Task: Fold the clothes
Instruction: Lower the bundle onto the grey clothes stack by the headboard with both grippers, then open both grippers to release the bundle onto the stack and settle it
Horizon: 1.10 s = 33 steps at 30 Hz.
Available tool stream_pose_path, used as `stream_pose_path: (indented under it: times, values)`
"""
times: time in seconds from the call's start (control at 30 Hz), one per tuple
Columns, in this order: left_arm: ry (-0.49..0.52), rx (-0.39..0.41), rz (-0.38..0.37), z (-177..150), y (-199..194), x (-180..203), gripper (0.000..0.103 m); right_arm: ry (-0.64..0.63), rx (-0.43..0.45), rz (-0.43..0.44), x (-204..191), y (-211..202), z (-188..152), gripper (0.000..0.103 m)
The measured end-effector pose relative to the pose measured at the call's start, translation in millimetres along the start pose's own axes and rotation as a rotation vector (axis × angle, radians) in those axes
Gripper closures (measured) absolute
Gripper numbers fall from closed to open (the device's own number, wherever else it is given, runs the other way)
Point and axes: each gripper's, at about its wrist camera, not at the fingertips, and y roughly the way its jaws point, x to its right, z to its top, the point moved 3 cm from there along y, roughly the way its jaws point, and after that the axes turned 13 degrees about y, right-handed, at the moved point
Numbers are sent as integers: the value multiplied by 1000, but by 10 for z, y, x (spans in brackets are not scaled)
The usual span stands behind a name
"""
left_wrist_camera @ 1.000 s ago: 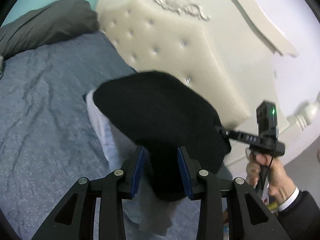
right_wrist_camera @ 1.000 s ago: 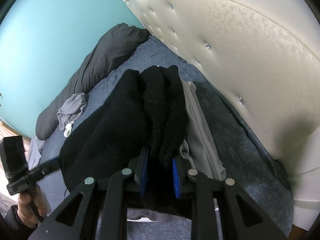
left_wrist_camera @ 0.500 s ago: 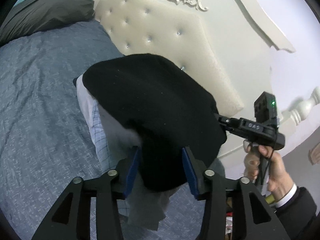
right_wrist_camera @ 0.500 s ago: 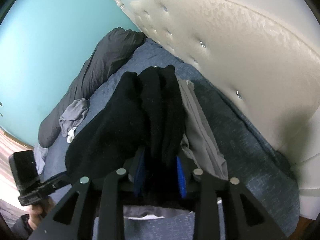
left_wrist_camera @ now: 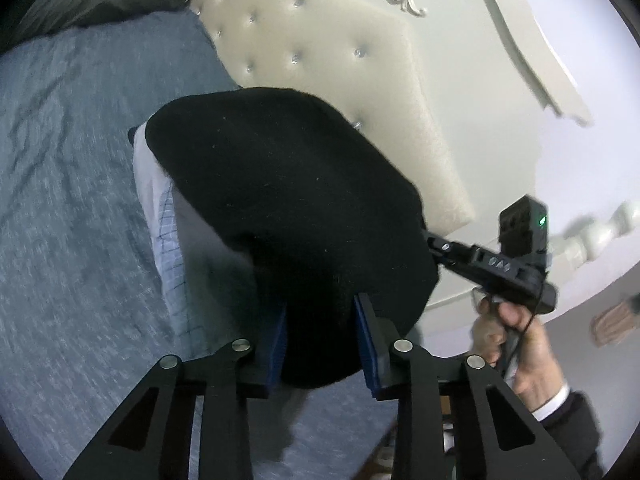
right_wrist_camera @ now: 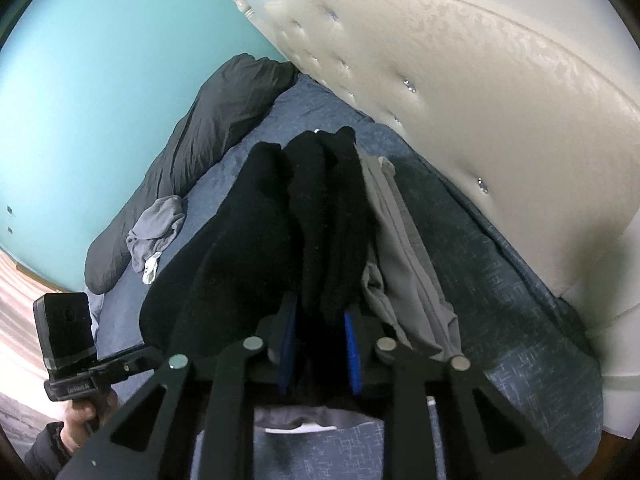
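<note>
A folded black garment (left_wrist_camera: 288,200) hangs between my two grippers, over a pile of folded clothes on the blue bed. My left gripper (left_wrist_camera: 320,340) has its blue pads wide on either side of the garment's near edge. My right gripper (right_wrist_camera: 320,344) holds the opposite end (right_wrist_camera: 320,220), its pads spread around bunched black folds. The right gripper also shows in the left wrist view (left_wrist_camera: 480,256). Below lie a checked white shirt (left_wrist_camera: 168,248) and a grey garment (right_wrist_camera: 404,264).
A cream tufted headboard (left_wrist_camera: 340,52) runs close along the pile. A dark grey duvet (right_wrist_camera: 208,136) and a crumpled grey garment (right_wrist_camera: 156,228) lie farther along the bed (left_wrist_camera: 60,160), by a teal wall (right_wrist_camera: 100,60).
Both grippers' pads have spread wider around the black garment. The garment has come lower onto the pile, and the left gripper has moved closer to it.
</note>
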Motion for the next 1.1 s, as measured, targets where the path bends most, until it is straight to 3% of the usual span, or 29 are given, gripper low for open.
stream_pose_path:
  times: [0.17,0.47,0.57,0.63,0.73,0.87,0.93,1.1]
  values:
    - [-110,-42,-74,38,8,-42,71,22,-34,-21,-82,-111,100,86]
    - [-180,-104,-72,-213,262,-304,70,12,-56,-95,29,23,-27,85]
    - [-175,-92,-63,-190,201,-278,69,-13,-28,-110,44,-28,-41,72]
    - [-149,-73,-46,-167,88,-230,69,-23,5,-135,47,-122,-21,63]
    - [-91,-29,9,-100,-120,-185,69,-43,78,-154,28,-326,17,63]
    - [-1,36,96,36,-276,-87,69,-97,151,-80,-118,-518,23,64]
    - [41,44,107,72,-262,-10,70,-146,150,-65,-242,-495,-16,78]
    - [132,43,147,68,-158,138,70,-204,125,-38,-399,-269,-101,88]
